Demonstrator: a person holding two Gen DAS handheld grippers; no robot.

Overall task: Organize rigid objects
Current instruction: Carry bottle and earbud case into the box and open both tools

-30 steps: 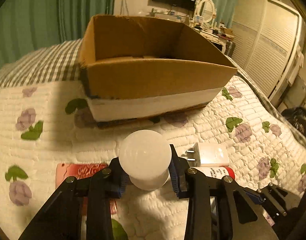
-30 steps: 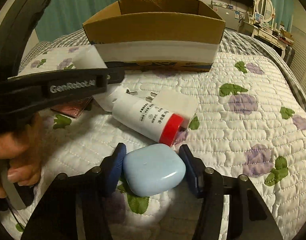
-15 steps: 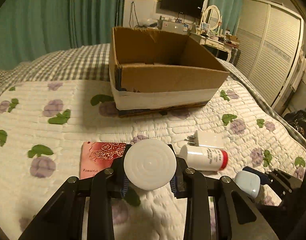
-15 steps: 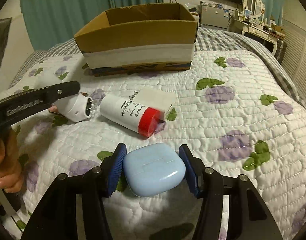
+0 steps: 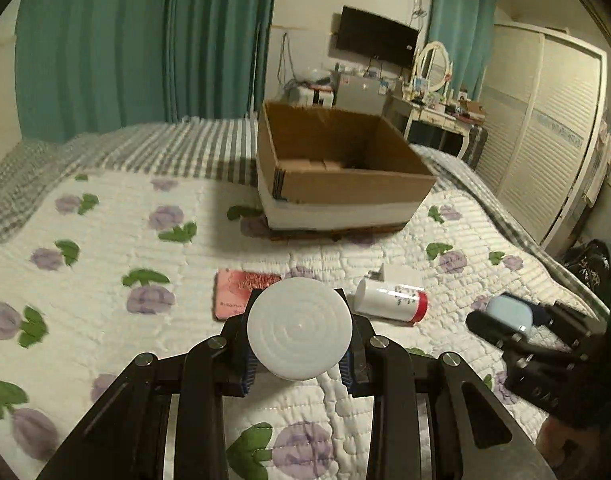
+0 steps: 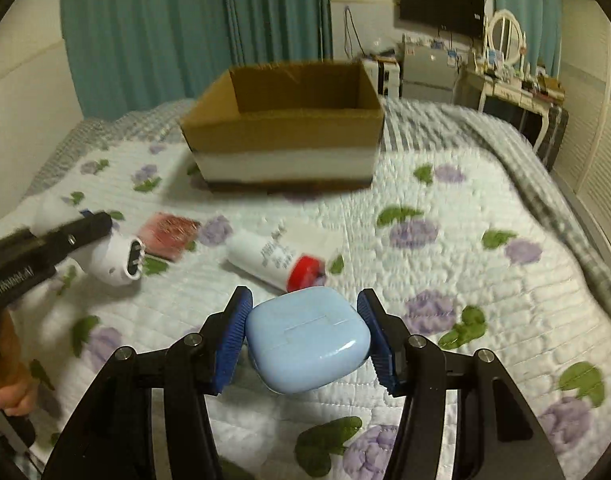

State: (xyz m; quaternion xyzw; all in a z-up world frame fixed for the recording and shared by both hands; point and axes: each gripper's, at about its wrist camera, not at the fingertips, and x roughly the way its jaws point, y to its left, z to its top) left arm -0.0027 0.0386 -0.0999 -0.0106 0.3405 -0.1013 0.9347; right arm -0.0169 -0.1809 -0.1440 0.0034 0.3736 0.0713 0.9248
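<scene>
Both grippers lifted over the bed, each with a hard little thing clamped between its pads.

The left gripper (image 5: pixel 299 350) is closed tight on the neck of a white light bulb (image 5: pixel 299 326), light and breakable, its smooth dome apt to slip, so the base is the safer hold. The right gripper (image 6: pixel 305 340) stands partly open, pinching a blue case (image 6: pixel 307 344) by its flat sides: stiff, glossy, light. The cardboard box (image 6: pixel 283 136) waits near the bed's far edge.
</scene>
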